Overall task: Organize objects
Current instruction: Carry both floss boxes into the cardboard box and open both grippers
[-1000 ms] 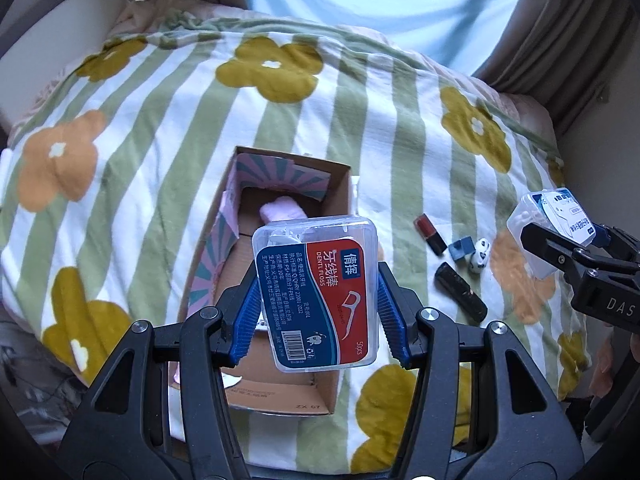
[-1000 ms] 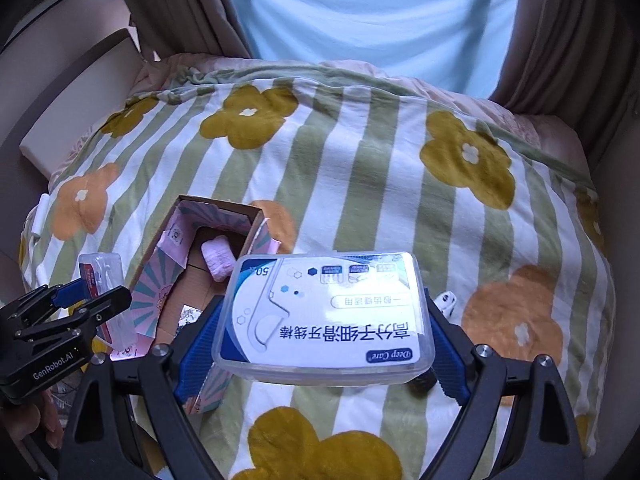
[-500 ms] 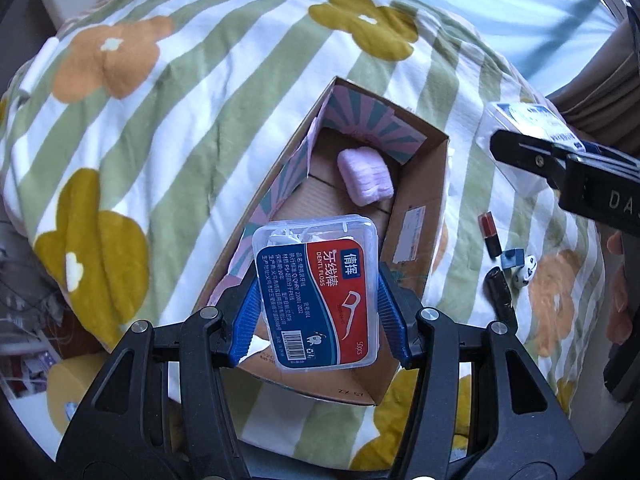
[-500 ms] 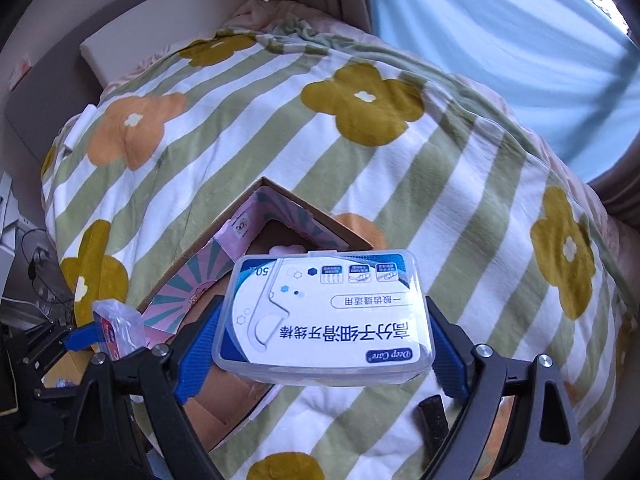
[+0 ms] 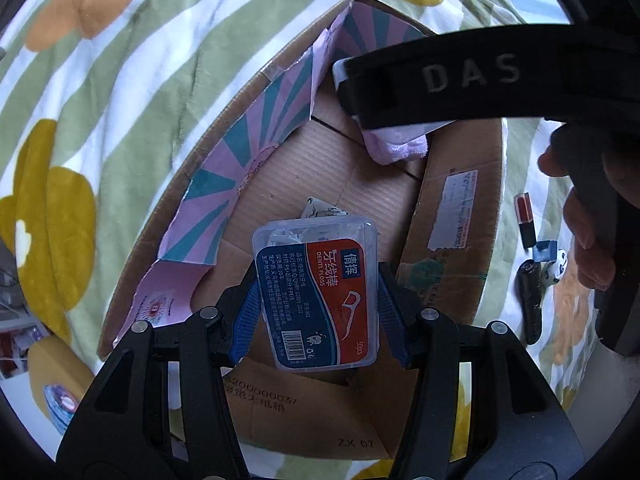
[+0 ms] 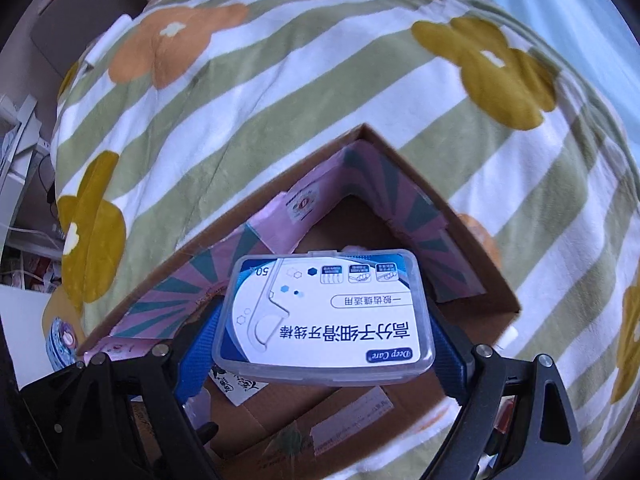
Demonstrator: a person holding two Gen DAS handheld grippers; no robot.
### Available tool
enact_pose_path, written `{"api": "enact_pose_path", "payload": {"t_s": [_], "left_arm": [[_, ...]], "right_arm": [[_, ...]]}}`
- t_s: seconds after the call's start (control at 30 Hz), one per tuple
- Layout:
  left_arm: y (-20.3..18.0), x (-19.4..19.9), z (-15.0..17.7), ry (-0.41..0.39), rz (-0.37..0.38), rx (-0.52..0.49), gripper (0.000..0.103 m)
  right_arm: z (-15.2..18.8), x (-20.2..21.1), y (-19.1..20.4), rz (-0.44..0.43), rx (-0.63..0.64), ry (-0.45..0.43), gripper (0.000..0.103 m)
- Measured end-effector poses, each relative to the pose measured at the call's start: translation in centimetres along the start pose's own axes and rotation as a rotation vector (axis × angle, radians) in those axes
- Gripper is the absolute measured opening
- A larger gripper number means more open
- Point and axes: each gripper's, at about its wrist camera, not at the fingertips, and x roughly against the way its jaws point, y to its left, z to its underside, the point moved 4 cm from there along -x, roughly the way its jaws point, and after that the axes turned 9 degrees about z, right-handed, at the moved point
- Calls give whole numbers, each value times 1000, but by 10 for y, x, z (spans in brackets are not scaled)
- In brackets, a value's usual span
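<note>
The left tool grips a red-and-blue floss box over the cardboard box. The right tool clamps a white-and-blue floss box above the same box, where a pink cloth lies. Lipstick rests on the bed beyond.

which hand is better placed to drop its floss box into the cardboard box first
Probably the left. The left tongs hold the red and blue floss box over bare floor in the cardboard box. The right tongs hold the white and blue floss box above the pink bundle.
</note>
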Motion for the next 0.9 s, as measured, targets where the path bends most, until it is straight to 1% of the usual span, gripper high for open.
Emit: {"api": "enact_pose_path", "payload": {"t_s": [0.07, 0.13, 0.2, 0.37, 0.5, 0.53, 0.57, 0.6, 0.63, 0.67, 0.77, 0.9], "left_arm": [[-1, -7, 1, 8, -9, -9, 50], [0, -12, 3, 10, -22, -14, 50], [1, -15, 5, 16, -27, -13, 50], [-1, -18, 12, 26, -42, -25, 50], [-7, -19, 19, 30, -18, -35, 51], [-8, -20, 20, 31, -15, -35, 55], [-9, -20, 21, 35, -17, -32, 80], [-10, -20, 22, 38, -25, -31, 101], [-11, -18, 23, 20, -26, -33, 103], [-13, -17, 23, 12, -15, -33, 103], [-13, -18, 25, 12, -13, -19, 103], [-13, -21, 28, 13, -11, -10, 103]], "right_arm": [[0, -17, 6, -4, 46, 23, 89], [0, -24, 10, -15, 71, 26, 89], [-1, -28, 11, -34, 77, 29, 89], [-1, -33, 14, -47, 105, 41, 89], [1, -35, 20, -76, 132, 51, 89], [1, -36, 21, -75, 140, 58, 89], [2, -36, 23, -64, 145, 57, 90], [2, -37, 23, -45, 151, 59, 91], [3, -38, 24, -25, 154, 54, 99], [3, -37, 23, -23, 156, 44, 103], [5, -35, 23, -44, 157, 35, 103], [5, -32, 22, -45, 145, 31, 103]]}}
